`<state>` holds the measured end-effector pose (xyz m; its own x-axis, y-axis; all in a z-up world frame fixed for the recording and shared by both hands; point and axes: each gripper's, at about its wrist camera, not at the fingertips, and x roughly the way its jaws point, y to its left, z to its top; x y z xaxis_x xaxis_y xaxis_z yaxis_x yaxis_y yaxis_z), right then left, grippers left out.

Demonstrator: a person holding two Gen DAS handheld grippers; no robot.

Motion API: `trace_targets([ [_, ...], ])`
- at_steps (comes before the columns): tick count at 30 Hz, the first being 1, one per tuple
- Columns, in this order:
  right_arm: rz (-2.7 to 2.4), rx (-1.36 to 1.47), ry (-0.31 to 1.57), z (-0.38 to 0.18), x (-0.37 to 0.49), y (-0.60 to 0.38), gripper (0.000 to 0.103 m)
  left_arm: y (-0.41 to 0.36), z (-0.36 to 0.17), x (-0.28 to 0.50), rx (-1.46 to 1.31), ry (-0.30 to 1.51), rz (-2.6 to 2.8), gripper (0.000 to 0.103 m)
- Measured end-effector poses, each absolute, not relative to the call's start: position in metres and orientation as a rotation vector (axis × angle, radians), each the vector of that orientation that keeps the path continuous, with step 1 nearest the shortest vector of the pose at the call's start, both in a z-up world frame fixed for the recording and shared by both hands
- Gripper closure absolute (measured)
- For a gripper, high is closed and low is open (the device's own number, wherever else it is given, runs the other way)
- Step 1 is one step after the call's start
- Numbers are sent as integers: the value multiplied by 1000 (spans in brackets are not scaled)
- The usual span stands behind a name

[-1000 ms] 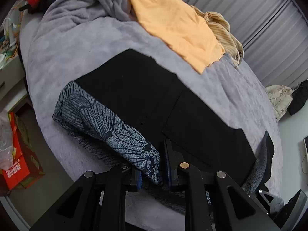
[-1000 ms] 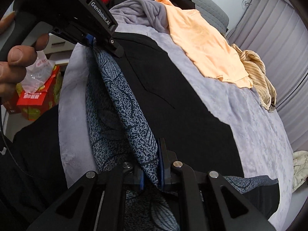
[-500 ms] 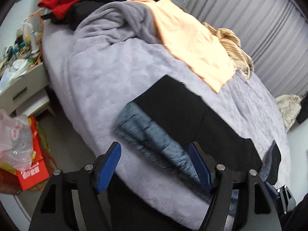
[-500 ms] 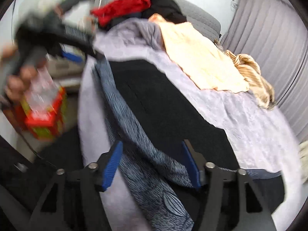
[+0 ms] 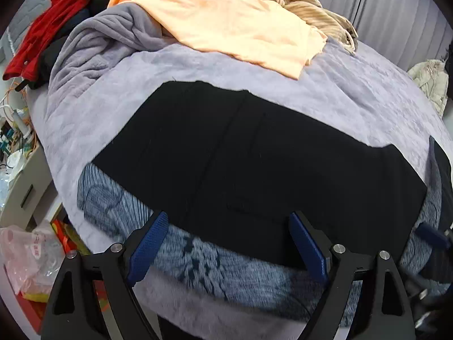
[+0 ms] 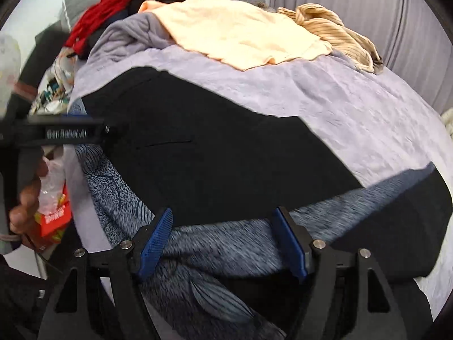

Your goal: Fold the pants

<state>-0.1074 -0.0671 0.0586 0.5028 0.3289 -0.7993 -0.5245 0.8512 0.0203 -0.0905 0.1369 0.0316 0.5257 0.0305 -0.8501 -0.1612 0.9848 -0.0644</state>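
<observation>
Now | left gripper point(image 5: 229, 248) – jaws spread, empty | right gripper point(image 6: 223, 240) – same | pants point(image 5: 254, 164) flat on bed point(image 5: 354, 99)

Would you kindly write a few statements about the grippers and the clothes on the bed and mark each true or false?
1. The left gripper is open and holds nothing. True.
2. The right gripper is clamped on the patterned fabric. False: its jaws are spread and empty.
3. The black pants lie flat on the grey blanket. True.
4. The orange garment lies on top of the pants. False: it lies apart, farther back.
</observation>
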Motion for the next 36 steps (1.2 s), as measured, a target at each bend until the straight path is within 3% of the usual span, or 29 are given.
trace_targets([
  [3,395,-169,848,82,-91,-98,26,125,39,-90,-153,1039,71,15],
  [6,122,-87,843,91,-47,-140,20,103,49,-84,-173,1043,-33,15],
  [11,-257,11,1141,47,58,-192,15,43,44,-68,-96,1070,-156,15],
  [14,-240,-27,1285,12,79,-197,18,21,39,-67,-15,1064,-160,6],
  [15,-238,-10,1247,15,76,-200,40,18,39,-68,-16,1069,-179,6],
  [16,-255,0,1221,21,69,-205,78,17,39,-69,-23,1075,-197,6],
  [17,-229,34,1209,26,62,-210,92,16,39,-70,-30,1080,-212,6],
  [18,-195,88,1194,33,52,-217,97,16,40,-71,-34,1086,-228,6],
  [25,-201,251,976,86,-98,-277,97,-5,55,-81,-64,1093,-382,6],
  [29,-203,235,991,74,-164,-286,96,-42,44,-93,62,1104,-445,6],
  [32,-238,168,1035,53,-178,-284,72,-66,37,-106,176,1071,-419,6],
  [34,-289,103,1020,54,-176,-285,49,-70,37,-107,196,1061,-414,2],
  [36,-328,56,980,62,-174,-287,37,-69,35,-104,170,1079,-415,2],
])
